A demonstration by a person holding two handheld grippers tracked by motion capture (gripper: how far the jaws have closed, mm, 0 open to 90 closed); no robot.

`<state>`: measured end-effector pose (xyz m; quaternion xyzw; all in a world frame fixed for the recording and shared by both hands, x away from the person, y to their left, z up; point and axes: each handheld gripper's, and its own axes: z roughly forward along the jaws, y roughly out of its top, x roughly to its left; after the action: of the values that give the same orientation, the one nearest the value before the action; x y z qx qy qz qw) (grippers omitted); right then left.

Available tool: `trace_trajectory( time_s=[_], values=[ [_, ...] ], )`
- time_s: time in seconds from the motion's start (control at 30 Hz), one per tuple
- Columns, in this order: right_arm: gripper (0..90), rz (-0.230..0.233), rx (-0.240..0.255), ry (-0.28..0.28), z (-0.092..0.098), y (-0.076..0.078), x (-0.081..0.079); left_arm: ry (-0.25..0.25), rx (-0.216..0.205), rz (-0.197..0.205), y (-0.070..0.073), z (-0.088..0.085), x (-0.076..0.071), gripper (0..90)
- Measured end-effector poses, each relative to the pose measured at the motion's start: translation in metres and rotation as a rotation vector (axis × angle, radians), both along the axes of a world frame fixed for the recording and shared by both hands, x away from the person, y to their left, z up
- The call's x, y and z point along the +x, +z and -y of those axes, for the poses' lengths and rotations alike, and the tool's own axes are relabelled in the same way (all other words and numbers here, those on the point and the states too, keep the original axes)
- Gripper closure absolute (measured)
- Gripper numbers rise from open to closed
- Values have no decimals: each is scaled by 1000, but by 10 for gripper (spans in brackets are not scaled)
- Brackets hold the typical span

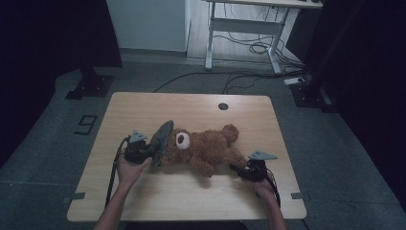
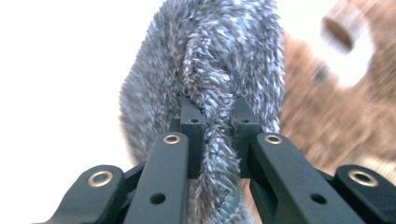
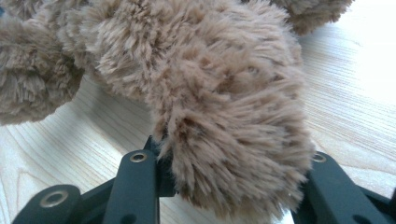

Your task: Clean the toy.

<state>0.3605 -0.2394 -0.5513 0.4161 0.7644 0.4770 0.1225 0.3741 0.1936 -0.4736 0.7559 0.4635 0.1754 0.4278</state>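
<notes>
A brown teddy bear [image 1: 206, 148] lies on its back across the wooden table [image 1: 191, 108], its head to the left. My left gripper [image 1: 153, 153] is shut on a grey furry cloth [image 1: 162, 138] that stands on edge against the bear's head. In the left gripper view the grey cloth [image 2: 205, 60] is pinched in a fold between the jaws of the left gripper [image 2: 218, 112], and the bear's face [image 2: 336, 93] is blurred behind it. My right gripper [image 1: 235, 168] is shut on the bear's foot [image 3: 224, 107], whose plush bulges between the jaws of the right gripper [image 3: 233, 154].
A round cable hole [image 1: 223, 106] sits near the table's far edge. Bare wood lies in front of the bear. On the floor behind are a white desk frame [image 1: 244, 33], loose cables [image 1: 249, 76] and dark stand bases at left [image 1: 90, 86] and right [image 1: 309, 93].
</notes>
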Motion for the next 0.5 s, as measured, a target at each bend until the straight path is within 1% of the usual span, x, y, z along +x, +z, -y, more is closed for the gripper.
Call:
trace_trajectory(
  time_s=[0.03,0.07,0.1,0.13,0.17,0.23,0.3,0.33,0.37,0.4,0.43,0.47,0.5],
  values=[
    [579,0,0,0,0,0,0,-8,-3,21,8,4,2,797],
    [579,2,-1,0,0,0,0,-14,-2,26,12,7,4,797],
    [579,2,-2,0,0,0,0,-16,13,25,15,12,8,796],
    [578,2,-1,0,0,0,0,-16,25,16,15,16,12,797],
    [578,3,-2,0,0,0,0,-11,35,-3,11,20,17,797],
    [579,3,-1,2,0,0,0,3,50,-55,-2,25,26,797],
    [578,4,0,6,-1,0,0,14,45,-78,-10,23,27,799],
    [578,3,-1,7,-1,0,0,16,49,-84,-12,22,27,800],
    [579,2,0,7,-1,0,1,19,68,-96,-15,21,27,800],
    [578,2,-1,6,-1,0,1,25,108,-113,-20,21,26,801],
    [578,2,-1,6,-2,0,1,30,140,-135,-26,21,26,801],
    [578,3,-3,5,-2,0,1,31,137,-148,-32,20,25,802],
    [578,3,-3,4,-2,0,1,26,125,-155,-38,19,24,802]
  ],
)
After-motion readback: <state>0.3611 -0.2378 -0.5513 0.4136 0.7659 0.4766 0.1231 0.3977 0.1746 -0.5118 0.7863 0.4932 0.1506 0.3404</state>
